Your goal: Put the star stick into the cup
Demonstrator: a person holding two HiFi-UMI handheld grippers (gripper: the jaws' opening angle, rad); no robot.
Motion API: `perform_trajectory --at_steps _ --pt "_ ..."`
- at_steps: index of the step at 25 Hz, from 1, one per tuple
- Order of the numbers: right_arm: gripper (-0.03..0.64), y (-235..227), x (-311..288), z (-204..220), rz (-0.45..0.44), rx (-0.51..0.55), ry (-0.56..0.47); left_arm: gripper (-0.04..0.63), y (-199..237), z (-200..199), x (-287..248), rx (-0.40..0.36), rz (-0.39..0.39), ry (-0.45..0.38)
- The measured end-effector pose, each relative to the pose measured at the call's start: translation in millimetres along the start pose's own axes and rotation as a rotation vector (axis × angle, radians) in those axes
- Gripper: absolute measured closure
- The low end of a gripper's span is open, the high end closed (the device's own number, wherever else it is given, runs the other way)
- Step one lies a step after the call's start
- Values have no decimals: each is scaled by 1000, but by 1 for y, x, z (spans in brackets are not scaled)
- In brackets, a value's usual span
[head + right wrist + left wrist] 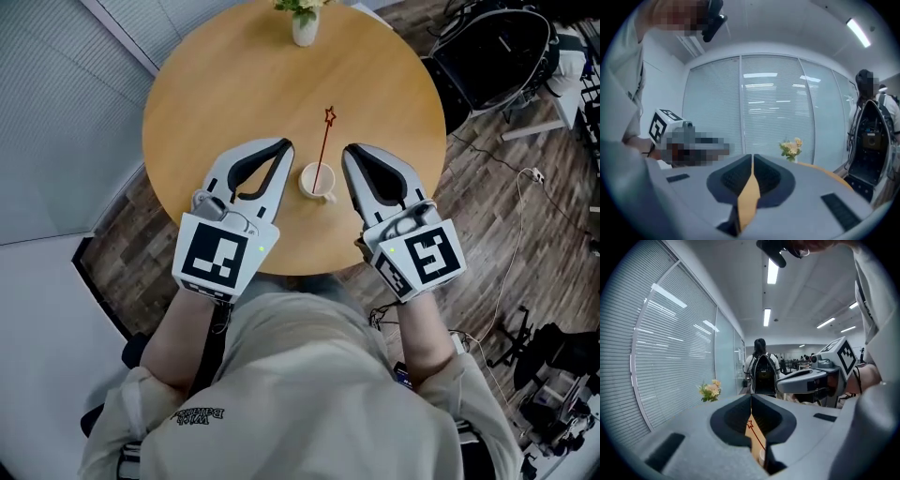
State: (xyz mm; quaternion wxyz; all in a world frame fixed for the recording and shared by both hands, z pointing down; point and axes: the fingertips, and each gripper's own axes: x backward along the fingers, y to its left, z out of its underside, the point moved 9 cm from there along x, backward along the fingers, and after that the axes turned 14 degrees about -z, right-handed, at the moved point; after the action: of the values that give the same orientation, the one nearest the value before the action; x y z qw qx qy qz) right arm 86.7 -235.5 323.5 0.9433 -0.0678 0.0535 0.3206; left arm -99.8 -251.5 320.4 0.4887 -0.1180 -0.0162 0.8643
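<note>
A small white cup [317, 181] stands near the front of the round wooden table [234, 84]. The star stick [324, 145], thin and red with a star outline on top, leans in the cup, its lower end inside. My left gripper [285, 144] rests left of the cup, jaws shut and empty. To the right of the cup lies my right gripper [349, 150], likewise shut and empty. In the left gripper view the star stick [752, 426] and cup [762, 456] show through the gap under the shut left gripper [751, 397]. The right gripper [752, 157] shows only table behind it.
A white vase of flowers [305, 21] stands at the table's far edge. A black chair [492, 56] sits right of the table, with cables [525, 187] on the wood floor. A person with a backpack [762, 373] stands far off. Blinds cover glass walls.
</note>
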Motion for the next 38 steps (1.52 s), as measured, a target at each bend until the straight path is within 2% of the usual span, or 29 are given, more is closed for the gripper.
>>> perform_trajectory --at_steps 3,7,12,17,31,33,36,38 --pt "580 13 12 -27 -20 48 -44 573 1 -28 18 31 -29 -61" --pt "580 26 33 -56 -12 98 -111 574 -1 -51 42 -5 -46 -103" --pt "581 35 46 -76 -31 134 -142 574 -4 -59 55 -53 -45 -116" --pt "581 43 54 -71 -54 134 -121 573 -11 -57 66 -56 -42 -105" --pt "581 29 29 -40 -62 111 -73 574 -2 -15 46 -31 -16 -50" --pt "581 42 16 -33 -60 115 -65 572 11 -3 56 -28 -19 -55" --pt "581 96 -11 -21 -64 137 -55 573 40 23 105 -18 -35 -71" --pt "581 96 -13 -20 -60 143 -53 574 43 26 104 -17 -38 -74"
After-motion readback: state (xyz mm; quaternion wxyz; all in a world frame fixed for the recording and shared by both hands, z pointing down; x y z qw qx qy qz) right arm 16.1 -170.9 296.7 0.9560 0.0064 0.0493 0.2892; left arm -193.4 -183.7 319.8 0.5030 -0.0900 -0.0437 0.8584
